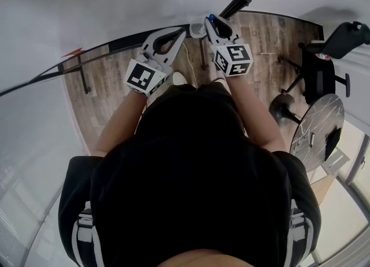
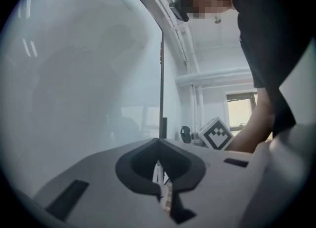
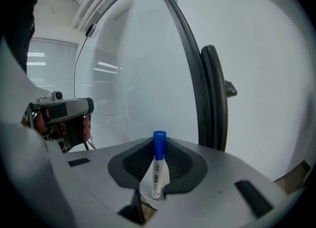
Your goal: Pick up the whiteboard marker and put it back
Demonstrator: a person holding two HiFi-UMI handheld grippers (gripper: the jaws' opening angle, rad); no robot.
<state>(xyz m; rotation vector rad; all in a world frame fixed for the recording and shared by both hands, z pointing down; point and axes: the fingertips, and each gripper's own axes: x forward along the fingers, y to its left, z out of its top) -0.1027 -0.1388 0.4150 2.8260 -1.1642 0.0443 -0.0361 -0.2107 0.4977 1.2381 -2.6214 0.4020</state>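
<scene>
A white whiteboard (image 1: 87, 6) fills the space in front of you, curving across the head view above a strip of wood-plank floor (image 1: 110, 75). An office chair (image 1: 324, 69) stands off to your right, with a round marble-look tabletop (image 1: 318, 121) nearer to you on the same side. In the right gripper view a dark upright frame (image 3: 212, 98) runs along the board. You hold both grippers up side by side, close to the board. Your left gripper (image 1: 184, 30) points level, and its fingers (image 2: 138, 163) meet at the tips with nothing between them. Your right gripper (image 1: 211, 22) tilts slightly downward, and its fingers (image 3: 182, 165) are narrowed onto the whiteboard marker (image 3: 157, 172). The marker stands upright between the pads, with its blue cap (image 3: 159, 143) poking out past the fingertips toward the board and its white barrel pinched below.
</scene>
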